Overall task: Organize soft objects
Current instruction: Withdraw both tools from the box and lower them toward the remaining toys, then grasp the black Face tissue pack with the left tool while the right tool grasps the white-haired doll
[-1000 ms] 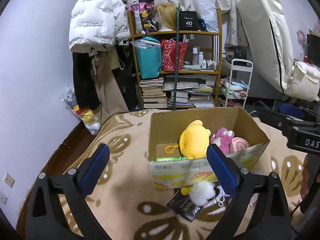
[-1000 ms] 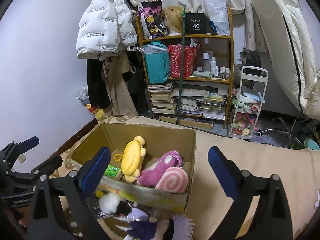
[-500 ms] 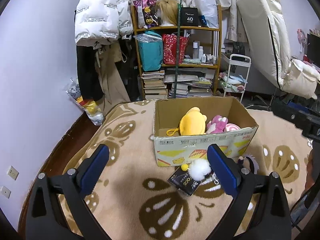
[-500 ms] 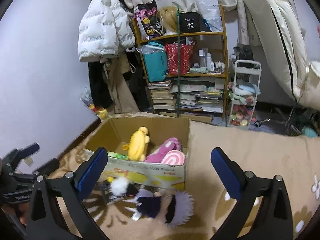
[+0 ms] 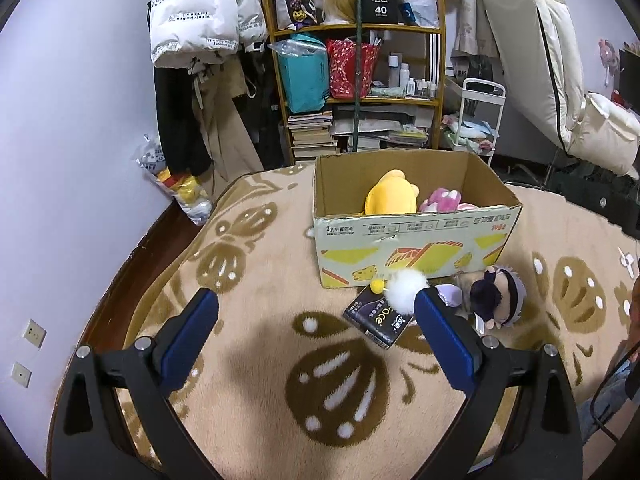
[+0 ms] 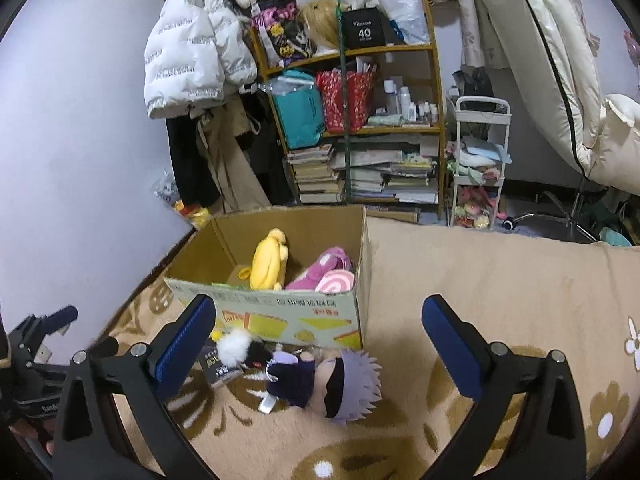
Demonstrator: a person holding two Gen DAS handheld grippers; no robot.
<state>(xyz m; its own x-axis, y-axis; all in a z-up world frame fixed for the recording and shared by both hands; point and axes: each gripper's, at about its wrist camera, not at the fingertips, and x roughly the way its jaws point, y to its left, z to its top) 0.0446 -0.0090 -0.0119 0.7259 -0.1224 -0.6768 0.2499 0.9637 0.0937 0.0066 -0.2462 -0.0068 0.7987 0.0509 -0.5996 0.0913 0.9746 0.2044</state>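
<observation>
Both my tools hover over the patterned rug w/ nothing held: left gripper has its blue pads spread wide, right gripper likewise wide apart. The cardboard box sits open ahead of both, already holding a yellow plush and a pink plush, plus a pink-and-white swirl piece at the front right corner.

Not yet boxed, on the rug just in front of the box: a doll w/ pale spiky hair and dark outfit, lying on its side, and a white pom-pom w/ a small yellow ball beside it. The pom-pom rests on a flat dark packet.

Risks as I judge them:
- Pom-pom and doll lie touching, maybe linked by a chain, can't tell. Grabbing one could drag the other, or snag it on the box wall.
- Closing low on the pom-pom could pinch the packet too; it's prob. not a soft item.
- Doll's head is bulky; a grip on hair or clothing alone may slip mid-lift.
- Box front wall is close; a low carry could shove it along the rug.
</observation>
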